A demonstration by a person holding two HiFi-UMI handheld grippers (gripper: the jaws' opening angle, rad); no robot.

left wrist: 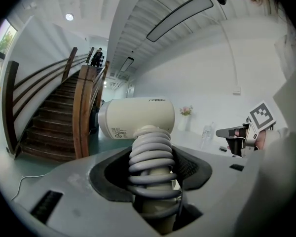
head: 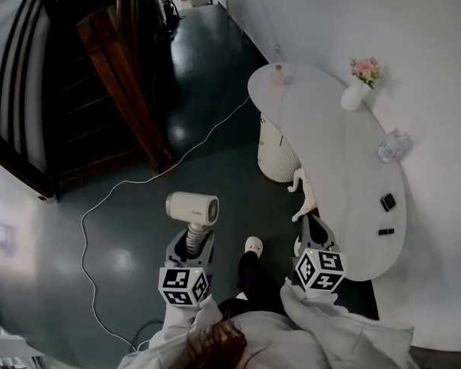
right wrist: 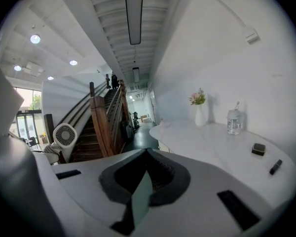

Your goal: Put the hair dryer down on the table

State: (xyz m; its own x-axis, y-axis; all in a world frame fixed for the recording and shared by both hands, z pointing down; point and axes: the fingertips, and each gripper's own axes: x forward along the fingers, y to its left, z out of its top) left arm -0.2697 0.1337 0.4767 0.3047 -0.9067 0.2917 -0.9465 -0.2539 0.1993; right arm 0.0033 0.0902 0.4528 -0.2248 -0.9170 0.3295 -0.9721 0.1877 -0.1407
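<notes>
Not done yet: the left gripper (head: 190, 241) fingers are clamping the hair dryer (head: 192, 207) by its cord-wrapped handle, mid-frame over the floor, left of the white bench (head: 346, 152). The right gripper (head: 315, 233) is keeping its fingers closed, empty.

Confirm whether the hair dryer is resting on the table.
No, the left gripper holds the hair dryer by its cord-wrapped handle above the dark floor, apart from the table.

Both point toward roughly 12 o'clock, tipped a bit down. The left gripper (head: 194, 239) at 7 o'clock is clamped on the hair dryer (head: 192, 207) handle (coiled cord included). The right gripper (head: 315, 229) at 5 o'clock has its jaws together, empty.
</notes>
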